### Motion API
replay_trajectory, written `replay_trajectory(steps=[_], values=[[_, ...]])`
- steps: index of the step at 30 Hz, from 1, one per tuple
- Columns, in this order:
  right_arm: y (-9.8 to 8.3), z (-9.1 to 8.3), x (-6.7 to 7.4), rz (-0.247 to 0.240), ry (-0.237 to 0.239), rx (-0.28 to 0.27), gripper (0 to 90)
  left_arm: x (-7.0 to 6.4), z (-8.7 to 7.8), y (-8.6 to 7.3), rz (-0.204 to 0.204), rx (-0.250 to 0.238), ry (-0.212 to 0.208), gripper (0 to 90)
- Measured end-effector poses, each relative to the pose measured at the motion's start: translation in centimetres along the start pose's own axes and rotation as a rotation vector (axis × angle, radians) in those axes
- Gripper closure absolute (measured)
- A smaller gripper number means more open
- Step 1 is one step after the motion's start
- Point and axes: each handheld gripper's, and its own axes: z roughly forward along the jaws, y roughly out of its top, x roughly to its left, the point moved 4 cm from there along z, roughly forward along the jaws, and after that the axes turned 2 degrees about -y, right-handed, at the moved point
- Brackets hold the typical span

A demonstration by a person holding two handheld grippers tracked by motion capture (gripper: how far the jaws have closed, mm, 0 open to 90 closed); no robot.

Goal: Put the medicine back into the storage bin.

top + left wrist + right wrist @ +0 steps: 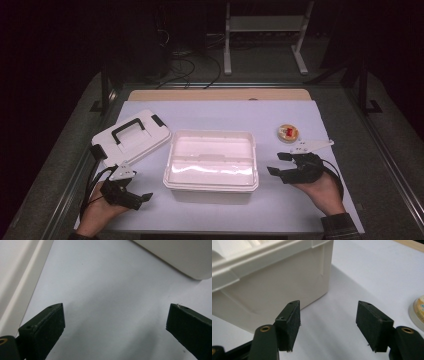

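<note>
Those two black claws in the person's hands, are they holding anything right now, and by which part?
Nothing is held. The left gripper and the right gripper both stand open over bare table, either side of the white box.

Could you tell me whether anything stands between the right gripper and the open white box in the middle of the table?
Nothing visible does. The right gripper sits just right of the white box, jaws open, with bare table sheet between them. The small round tin lies farther back, off that path.
</note>
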Motion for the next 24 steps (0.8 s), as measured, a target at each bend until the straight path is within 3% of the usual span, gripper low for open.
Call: replay_trajectory(steps=[3, 9, 24], values=[[0.4, -0.1, -0.2, 0.002, 0.016, -0.006, 34.0, -0.1, 0.7, -0.5, 0.01, 0.038, -0.008, 0.0], [1.6, -0.2, -0.4, -0.015, 0.048, -0.008, 30.6, 0.0, 0.6, -1.2, 0.008, -0.045, -0.019, 0.0], [6.0, -1.1, 0.3, -0.082, 0.112, -0.047, 30.3, 0.0, 0.7, -1.2, 0.007, -0.045, -0.019, 0.0]])
